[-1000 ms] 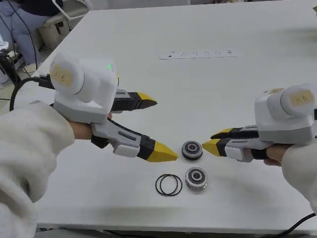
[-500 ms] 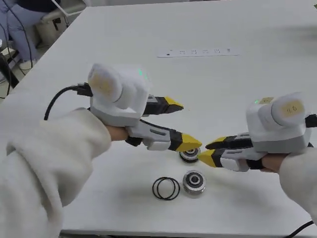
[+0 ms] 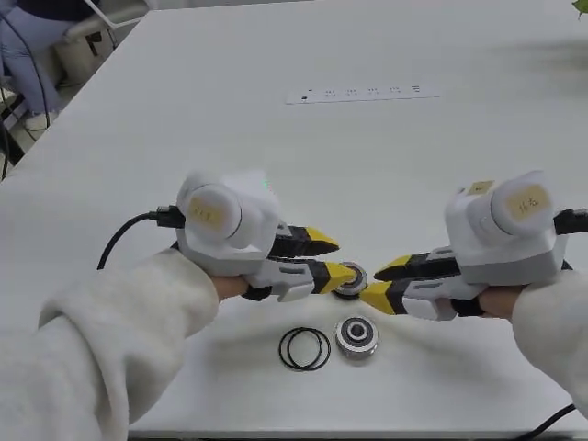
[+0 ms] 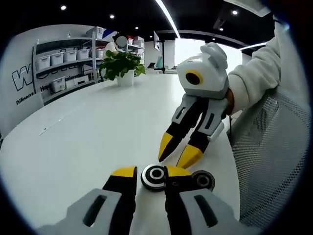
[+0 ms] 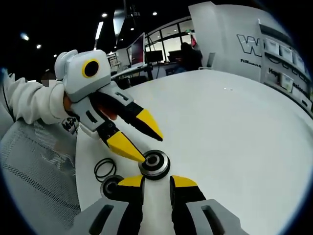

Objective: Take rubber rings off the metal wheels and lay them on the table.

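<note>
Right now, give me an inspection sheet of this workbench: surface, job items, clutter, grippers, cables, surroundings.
Surface: white table, smooth and matte.
Job's things: black-rimmed metal wheel between the two grippers; bare grey metal wheel nearer the edge; two loose black rubber rings, overlapping, beside it.
Clutter: long white socket strip on the far side.
Grippers: left gripper open, the black-rimmed wheel between its jaw tips; right gripper open, tips just short of that wheel.
Cables: black cable from the left gripper; second black cable at the near right edge.
Surroundings: potted green plant; shelves of bins.
</note>
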### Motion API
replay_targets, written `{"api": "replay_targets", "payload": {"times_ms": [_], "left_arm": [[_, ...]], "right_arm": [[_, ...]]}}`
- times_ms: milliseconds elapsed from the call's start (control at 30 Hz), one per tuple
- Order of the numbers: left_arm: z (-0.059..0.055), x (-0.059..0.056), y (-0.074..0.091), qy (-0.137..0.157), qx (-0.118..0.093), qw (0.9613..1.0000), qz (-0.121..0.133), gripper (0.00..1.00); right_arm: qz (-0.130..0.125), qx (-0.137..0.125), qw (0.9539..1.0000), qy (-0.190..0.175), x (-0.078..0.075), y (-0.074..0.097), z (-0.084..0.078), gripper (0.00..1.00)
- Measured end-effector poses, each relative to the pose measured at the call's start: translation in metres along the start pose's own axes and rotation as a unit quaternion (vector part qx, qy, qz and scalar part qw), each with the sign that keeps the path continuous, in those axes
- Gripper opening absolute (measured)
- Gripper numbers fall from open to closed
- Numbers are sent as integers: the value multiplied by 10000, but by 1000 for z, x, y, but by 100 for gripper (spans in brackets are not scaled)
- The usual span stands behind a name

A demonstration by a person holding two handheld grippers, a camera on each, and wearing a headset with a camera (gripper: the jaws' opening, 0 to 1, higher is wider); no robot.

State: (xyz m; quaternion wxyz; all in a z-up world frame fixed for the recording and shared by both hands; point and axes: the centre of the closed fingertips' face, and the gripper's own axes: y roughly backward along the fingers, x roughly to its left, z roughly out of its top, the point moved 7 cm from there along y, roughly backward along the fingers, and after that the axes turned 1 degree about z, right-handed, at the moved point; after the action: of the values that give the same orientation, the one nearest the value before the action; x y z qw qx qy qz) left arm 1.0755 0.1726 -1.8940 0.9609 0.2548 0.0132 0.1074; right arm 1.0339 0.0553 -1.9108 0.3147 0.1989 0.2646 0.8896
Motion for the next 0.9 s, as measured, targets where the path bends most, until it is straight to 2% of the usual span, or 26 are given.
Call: {"api": "replay_targets", "payload": {"times_ms": [200, 233, 333, 400, 800, 900], "left_arm": [[-9, -9, -6, -166, 287, 9994, -100, 10], [-7, -9, -7, -130, 225, 9996, -111, 9], [-7, -7, -8, 22, 231, 9997, -52, 8], [-7, -8, -7, -83, 192, 9998, -67, 8], [-7, -11, -8, -9, 158, 9998, -114, 8], [-6, -11, -8, -23, 155, 9998, -116, 8]], "right_arm": [[-4, 14, 10000, 11, 1, -1, 0, 18], [-2, 25, 10000, 19, 1, -1, 0, 18], [-14, 46, 10000, 46, 1, -2, -1, 18], [-11, 33, 10000, 40, 1, -2, 0, 18], [-53, -7, 9994, 356, 7, -9, 1, 25], [-138, 90, 9975, 681, 7, -11, 1, 24]]}}
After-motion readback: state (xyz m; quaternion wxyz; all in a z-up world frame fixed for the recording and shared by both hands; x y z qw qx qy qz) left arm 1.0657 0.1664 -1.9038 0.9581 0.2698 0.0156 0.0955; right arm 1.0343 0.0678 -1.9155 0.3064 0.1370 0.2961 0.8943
